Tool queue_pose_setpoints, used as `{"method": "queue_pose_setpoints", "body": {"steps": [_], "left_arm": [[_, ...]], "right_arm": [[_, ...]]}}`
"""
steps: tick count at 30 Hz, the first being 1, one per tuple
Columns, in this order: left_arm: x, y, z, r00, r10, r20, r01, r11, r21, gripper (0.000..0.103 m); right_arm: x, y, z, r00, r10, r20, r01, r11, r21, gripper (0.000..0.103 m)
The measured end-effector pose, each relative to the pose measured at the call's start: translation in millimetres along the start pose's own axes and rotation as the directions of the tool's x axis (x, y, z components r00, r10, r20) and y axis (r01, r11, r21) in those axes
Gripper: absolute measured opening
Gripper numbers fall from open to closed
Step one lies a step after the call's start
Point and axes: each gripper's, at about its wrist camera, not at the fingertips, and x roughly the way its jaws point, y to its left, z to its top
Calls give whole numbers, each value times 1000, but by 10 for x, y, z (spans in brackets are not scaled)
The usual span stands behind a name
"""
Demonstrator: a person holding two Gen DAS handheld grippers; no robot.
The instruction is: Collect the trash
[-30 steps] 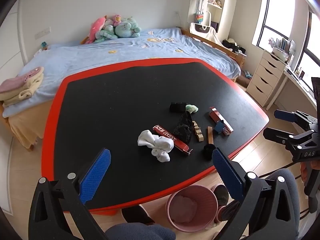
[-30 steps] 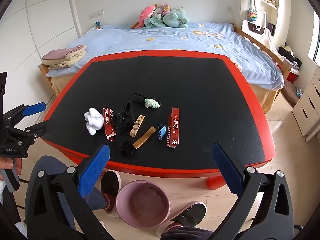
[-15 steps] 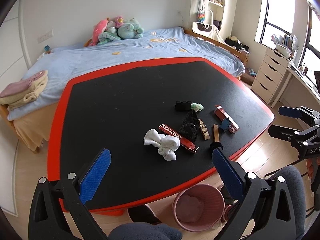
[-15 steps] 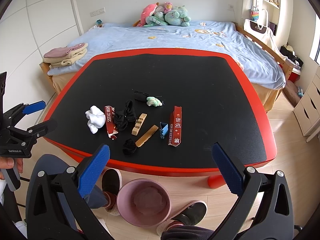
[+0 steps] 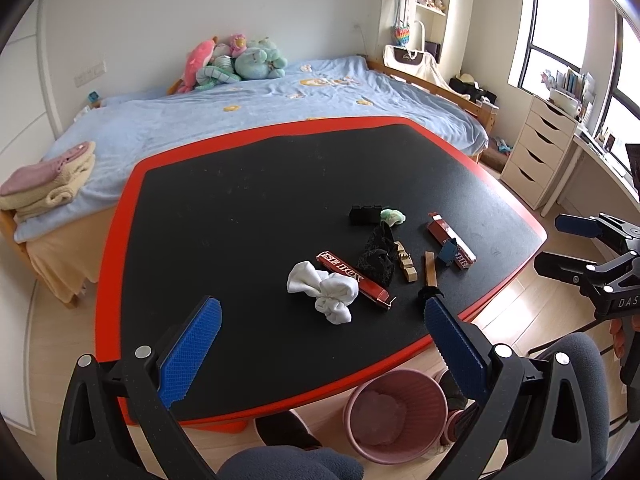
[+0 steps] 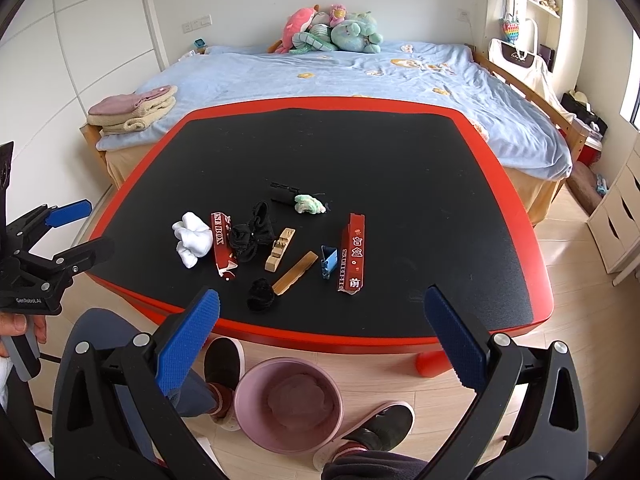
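Note:
Litter lies near the front of the black table [image 6: 400,184]: a white crumpled tissue [image 5: 326,290] [image 6: 192,238], two red cartons [image 5: 354,278] [image 6: 352,254], black crumpled scraps [image 6: 252,236], wooden pieces [image 6: 294,274], a small blue box [image 6: 329,260], a green wad [image 6: 308,204] and a black block [image 5: 364,214]. A pink bin [image 5: 396,414] [image 6: 288,402] stands on the floor below the front edge. My left gripper [image 5: 320,344] is open and empty above the table's near edge. My right gripper [image 6: 320,328] is open and empty over the front edge, above the bin.
A bed with a blue cover [image 6: 360,76], plush toys [image 6: 332,28] and folded towels [image 6: 132,110] stands behind the table. White drawers [image 5: 540,148] stand at the right. The person's knees and slippered feet [image 6: 376,428] are beside the bin.
Both grippers have moved a little closer to the table and its litter. Both stay open and empty. Nothing on the table has moved.

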Motion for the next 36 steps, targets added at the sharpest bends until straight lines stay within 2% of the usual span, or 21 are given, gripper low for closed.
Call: {"method": "queue_pose_setpoints", "body": {"steps": [25, 36], "left_arm": [[62, -15, -33, 1000, -9, -18, 9, 1000, -1, 98], [367, 31, -3, 994, -33, -100, 30, 999, -31, 98]], "right_arm": [[65, -27, -23, 1000, 2, -19, -2, 1000, 7, 100], [323, -133, -33, 998, -14, -69, 15, 1000, 15, 100]]}}
